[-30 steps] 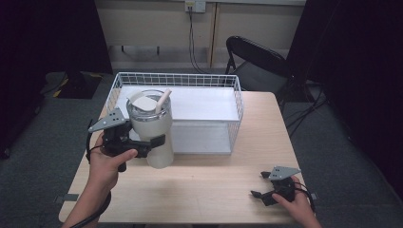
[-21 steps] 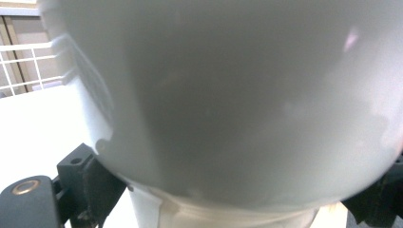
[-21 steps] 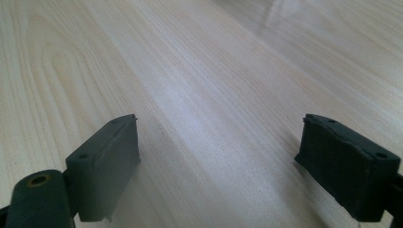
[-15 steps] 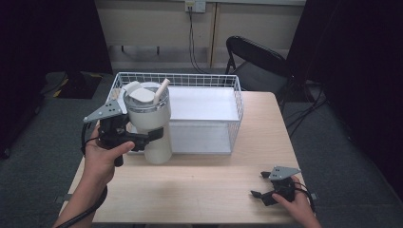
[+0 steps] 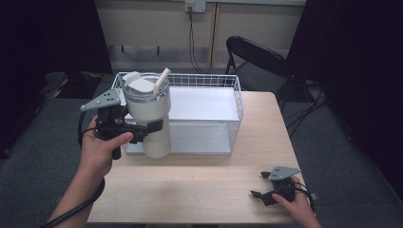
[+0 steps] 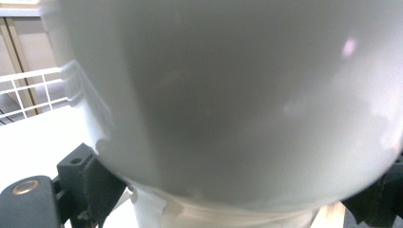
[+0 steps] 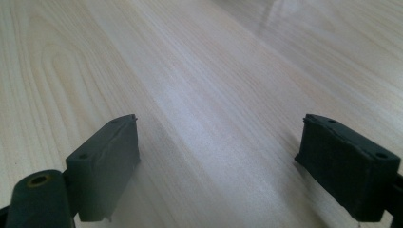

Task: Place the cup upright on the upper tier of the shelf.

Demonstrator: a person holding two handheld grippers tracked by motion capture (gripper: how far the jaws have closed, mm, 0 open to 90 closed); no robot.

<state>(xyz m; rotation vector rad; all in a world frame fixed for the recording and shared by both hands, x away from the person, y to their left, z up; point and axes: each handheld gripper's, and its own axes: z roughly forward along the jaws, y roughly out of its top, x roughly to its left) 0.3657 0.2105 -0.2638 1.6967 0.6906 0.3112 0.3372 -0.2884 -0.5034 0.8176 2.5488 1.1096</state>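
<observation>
Left gripper (image 5: 142, 130): we see its jaws clamped on the sides of the white tumbler (image 5: 148, 116), one pad on each flank in the left gripper view, where the tumbler (image 6: 228, 104) sits very close to the lens.
Tumbler: we find it upright and lifted clear of the surface (image 5: 190, 190), over the surface's left side, in front of the left end of the wire basket (image 5: 236, 102); its top rises level with the basket's rim.
Lid and straw: a clear lid closes the tumbler, and a pale straw (image 5: 161, 80) leans out of it toward the right.
Wire basket: white, along the far edge of the surface, with a white liner (image 5: 199, 102) inside.
Right gripper (image 5: 259, 185): we see it low at the near right corner of the surface, its jaws (image 7: 218, 166) standing wide apart with bare wood between them.
Left hand (image 5: 102, 147): wrapped round the left gripper's handle.
</observation>
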